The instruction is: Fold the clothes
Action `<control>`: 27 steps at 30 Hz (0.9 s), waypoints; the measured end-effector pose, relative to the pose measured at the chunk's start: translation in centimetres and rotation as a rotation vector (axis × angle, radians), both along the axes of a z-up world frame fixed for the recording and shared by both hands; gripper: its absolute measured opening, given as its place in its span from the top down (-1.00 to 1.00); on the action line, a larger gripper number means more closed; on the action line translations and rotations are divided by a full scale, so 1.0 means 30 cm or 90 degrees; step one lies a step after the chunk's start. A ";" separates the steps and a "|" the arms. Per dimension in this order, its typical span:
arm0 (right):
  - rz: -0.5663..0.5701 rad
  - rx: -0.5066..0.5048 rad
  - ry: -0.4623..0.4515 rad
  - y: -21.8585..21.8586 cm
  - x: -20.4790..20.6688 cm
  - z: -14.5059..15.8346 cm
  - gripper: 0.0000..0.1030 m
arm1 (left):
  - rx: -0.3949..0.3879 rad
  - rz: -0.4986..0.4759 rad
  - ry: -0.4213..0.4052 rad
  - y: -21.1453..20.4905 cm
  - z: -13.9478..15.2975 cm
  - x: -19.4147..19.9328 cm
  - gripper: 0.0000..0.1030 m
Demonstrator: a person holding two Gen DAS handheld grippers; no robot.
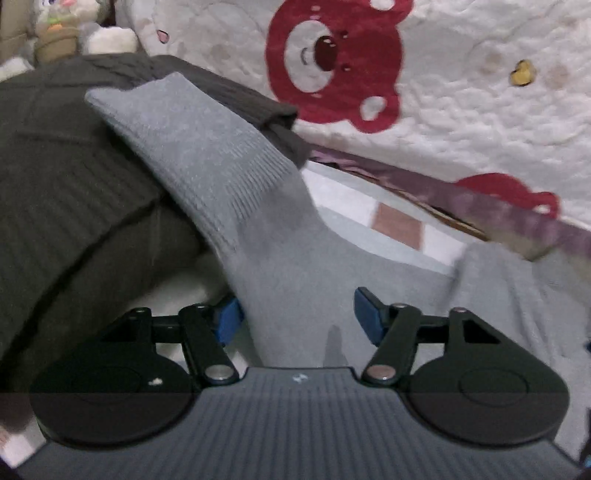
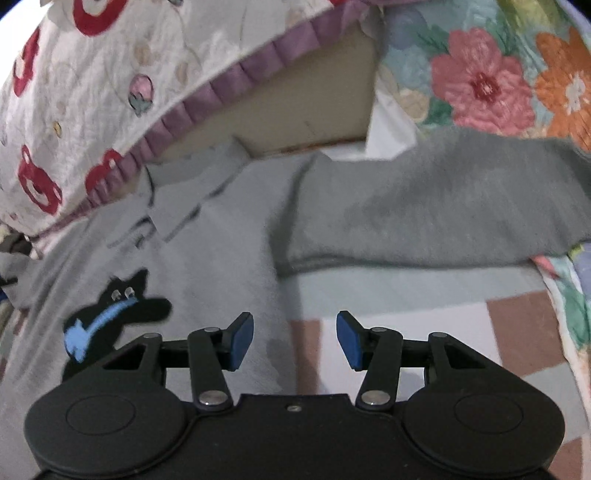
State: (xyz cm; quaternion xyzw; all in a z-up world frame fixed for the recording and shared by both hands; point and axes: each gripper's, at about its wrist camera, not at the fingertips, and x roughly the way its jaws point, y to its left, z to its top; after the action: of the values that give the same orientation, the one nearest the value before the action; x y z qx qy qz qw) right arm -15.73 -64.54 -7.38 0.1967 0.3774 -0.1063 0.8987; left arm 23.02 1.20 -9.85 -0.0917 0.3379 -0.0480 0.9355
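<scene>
A light grey sweatshirt lies spread on the bed. In the left wrist view its ribbed-cuff sleeve runs up to the left over a dark knitted garment. My left gripper is open, its blue pads on either side of the sleeve's base. In the right wrist view the sweatshirt's front shows a black cat print and the collar; its other sleeve stretches right. My right gripper is open and empty above the body's right edge.
A white quilt with red bears and a purple frill lies behind the sweatshirt. A floral quilt is at the right. The checked bedsheet shows below the sleeve. Plush toys sit at the far left.
</scene>
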 end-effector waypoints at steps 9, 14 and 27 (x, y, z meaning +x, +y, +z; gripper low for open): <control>-0.090 0.031 0.068 -0.131 -0.075 -0.035 -0.06 | 0.125 -0.013 0.034 -0.074 -0.036 0.112 0.91; -0.012 0.038 0.073 -0.100 0.004 -0.026 0.07 | 0.280 -0.101 -0.101 -0.195 0.133 0.061 0.91; 0.002 0.093 0.050 -0.070 0.057 -0.084 0.55 | 0.428 -0.018 -0.147 -0.043 0.343 0.226 0.75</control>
State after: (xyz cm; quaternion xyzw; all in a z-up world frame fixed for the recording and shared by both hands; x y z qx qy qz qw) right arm -14.03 -66.63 -9.91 0.2571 0.4190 -0.0848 0.8667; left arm 29.82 -0.09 0.44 0.2324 0.2282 0.0429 0.9445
